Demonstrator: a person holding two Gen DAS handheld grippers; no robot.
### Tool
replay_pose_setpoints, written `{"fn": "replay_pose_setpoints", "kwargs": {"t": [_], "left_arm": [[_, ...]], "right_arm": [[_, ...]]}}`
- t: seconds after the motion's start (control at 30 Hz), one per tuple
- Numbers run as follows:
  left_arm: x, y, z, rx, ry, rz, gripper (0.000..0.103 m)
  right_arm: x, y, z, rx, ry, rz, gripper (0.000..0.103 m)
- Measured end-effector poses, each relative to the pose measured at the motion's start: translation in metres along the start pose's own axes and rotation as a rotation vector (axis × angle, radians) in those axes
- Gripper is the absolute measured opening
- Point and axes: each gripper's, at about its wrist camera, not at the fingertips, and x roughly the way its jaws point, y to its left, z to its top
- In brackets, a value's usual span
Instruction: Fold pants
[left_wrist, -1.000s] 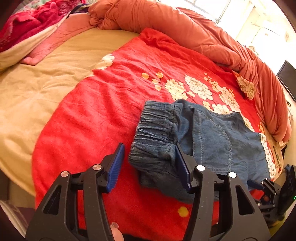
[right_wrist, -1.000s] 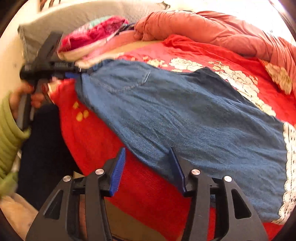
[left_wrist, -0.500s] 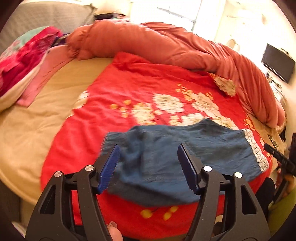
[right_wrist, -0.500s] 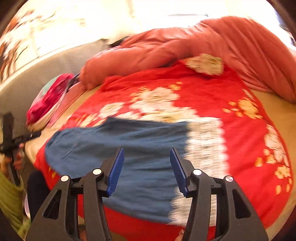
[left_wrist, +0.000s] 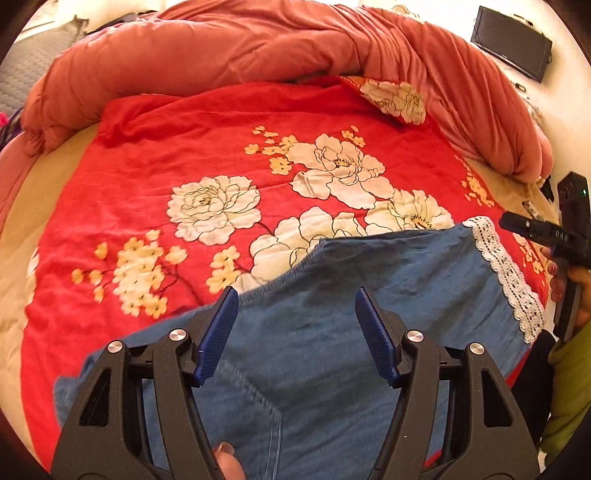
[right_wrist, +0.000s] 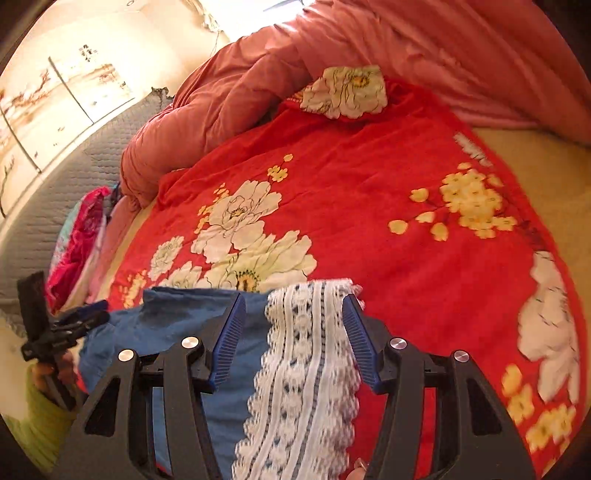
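Observation:
Blue denim pants (left_wrist: 388, 280) with a white lace hem (left_wrist: 506, 280) lie flat on a red floral bedspread (left_wrist: 184, 147). My left gripper (left_wrist: 295, 295) hovers open over the middle of the pants near a pocket seam, its pads clear of the cloth. In the right wrist view, my right gripper (right_wrist: 294, 299) hangs over the lace hem (right_wrist: 303, 354). Its jaws are opening, with the lace lying between them and no pad pressing on it. Each gripper shows in the other's view, the right gripper (left_wrist: 546, 236) and the left gripper (right_wrist: 74, 325), both in hands with green sleeves.
A rolled salmon quilt (left_wrist: 258, 44) runs along the back and right of the bed. A tan sheet (left_wrist: 14, 229) borders the red spread. Pink folded clothes (right_wrist: 81, 236) lie by a grey headboard (right_wrist: 74, 155). A dark screen (left_wrist: 511, 40) hangs on the far wall.
The left gripper has left the bunched waistband and slid right over the pants' middle, jaws wider. The right gripper has swung from the pants' middle to the lace hem. The pants now lie flat.

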Motion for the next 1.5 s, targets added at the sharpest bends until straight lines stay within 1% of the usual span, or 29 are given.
{"fn": "replay_pose_setpoints", "kwargs": {"t": [0.07, 0.13, 0.2, 0.23, 0.3, 0.33, 0.4, 0.47, 0.5, 0.53, 0.57, 0.6, 0.63, 0.67, 0.7, 0.73, 0.8, 0.83, 0.9, 0.97, 1.07, 1.1, 1.13, 1.2, 1.23, 1.27, 1.37, 1.43, 1.5], "left_arm": [[0.016, -0.001, 0.008, 0.027, 0.031, -0.001, 0.058], [0.027, -0.001, 0.013, 0.05, 0.052, 0.01, 0.058], [0.04, -0.001, 0.017, 0.068, 0.078, -0.013, 0.058], [0.044, -0.001, 0.019, 0.072, 0.087, -0.027, 0.058], [0.054, -0.001, 0.022, 0.078, 0.104, -0.046, 0.058], [0.059, -0.001, 0.023, 0.08, 0.111, -0.05, 0.058], [0.071, 0.0, 0.025, 0.075, 0.129, -0.064, 0.058], [0.081, 0.0, 0.026, 0.061, 0.146, -0.094, 0.058], [0.085, 0.001, 0.026, 0.052, 0.154, -0.124, 0.058], [0.089, -0.001, 0.026, 0.048, 0.161, -0.147, 0.058], [0.093, -0.001, 0.026, 0.042, 0.164, -0.16, 0.058], [0.097, -0.001, 0.026, 0.035, 0.17, -0.163, 0.057], [0.098, -0.001, 0.026, 0.027, 0.171, -0.171, 0.055], [0.099, 0.0, 0.026, 0.018, 0.17, -0.185, 0.051], [0.099, 0.0, 0.027, 0.007, 0.17, -0.207, 0.045], [0.099, -0.001, 0.027, 0.003, 0.171, -0.227, 0.041], [0.096, -0.003, 0.026, -0.005, 0.169, -0.272, 0.027], [0.095, -0.004, 0.025, -0.009, 0.17, -0.29, 0.025], [0.092, -0.008, 0.023, -0.01, 0.166, -0.286, 0.013], [0.088, -0.008, 0.024, -0.029, 0.155, -0.287, 0.009], [0.078, -0.004, 0.03, -0.077, 0.107, -0.302, 0.008], [0.076, -0.004, 0.034, -0.08, 0.094, -0.297, 0.008], [0.076, -0.005, 0.036, -0.076, 0.089, -0.282, 0.008], [0.082, -0.007, 0.04, -0.07, 0.098, -0.249, 0.008], [0.087, -0.008, 0.041, -0.066, 0.105, -0.228, 0.008], [0.092, -0.01, 0.041, -0.059, 0.113, -0.201, 0.008], [0.104, -0.012, 0.036, -0.04, 0.138, -0.157, 0.008], [0.109, -0.013, 0.035, -0.034, 0.141, -0.14, 0.009], [0.111, -0.011, 0.035, -0.033, 0.137, -0.134, 0.011]], "right_arm": [[0.014, -0.015, 0.01, 0.056, 0.019, 0.016, 0.053], [0.022, -0.022, 0.013, 0.072, 0.041, 0.016, 0.054], [0.028, -0.028, 0.014, 0.075, 0.062, 0.013, 0.054], [0.031, -0.032, 0.014, 0.087, 0.069, 0.035, 0.053], [0.037, -0.037, 0.013, 0.102, 0.088, 0.063, 0.049], [0.042, -0.038, 0.012, 0.106, 0.101, 0.069, 0.046], [0.048, -0.036, 0.01, 0.088, 0.116, 0.072, 0.043], [0.055, -0.034, 0.007, 0.069, 0.131, 0.074, 0.039], [0.057, -0.033, 0.007, 0.071, 0.126, 0.075, 0.035], [0.057, -0.033, 0.007, 0.074, 0.122, 0.089, 0.033], [0.058, -0.031, 0.007, 0.07, 0.125, 0.114, 0.032], [0.058, -0.029, 0.006, 0.061, 0.127, 0.122, 0.031], [0.057, -0.027, 0.005, 0.045, 0.122, 0.127, 0.03], [0.056, -0.024, 0.004, 0.032, 0.121, 0.138, 0.03], [0.056, -0.023, 0.003, 0.024, 0.119, 0.143, 0.029], [0.053, -0.021, 0.003, 0.013, 0.107, 0.142, 0.028], [0.047, -0.018, 0.003, -0.001, 0.085, 0.146, 0.027], [0.043, -0.016, 0.003, -0.006, 0.066, 0.146, 0.026], [0.036, -0.013, 0.002, -0.02, 0.031, 0.14, 0.025], [0.022, -0.01, 0.002, -0.038, -0.026, 0.116, 0.023], [0.009, -0.005, 0.007, -0.06, -0.094, 0.094, 0.021], [0.008, -0.003, 0.009, -0.07, -0.105, 0.087, 0.021], [0.008, 0.002, 0.014, -0.099, -0.11, 0.062, 0.021], [0.014, 0.007, 0.02, -0.144, -0.102, -0.002, 0.018], [0.019, 0.009, 0.024, -0.179, -0.089, -0.057, 0.016], [0.026, 0.011, 0.027, -0.206, -0.071, -0.088, 0.015], [0.05, 0.011, 0.025, -0.277, 0.008, -0.204, 0.015], [0.066, 0.01, 0.019, -0.306, 0.07, -0.255, 0.015], [0.072, 0.01, 0.015, -0.321, 0.086, -0.274, 0.017]]}}
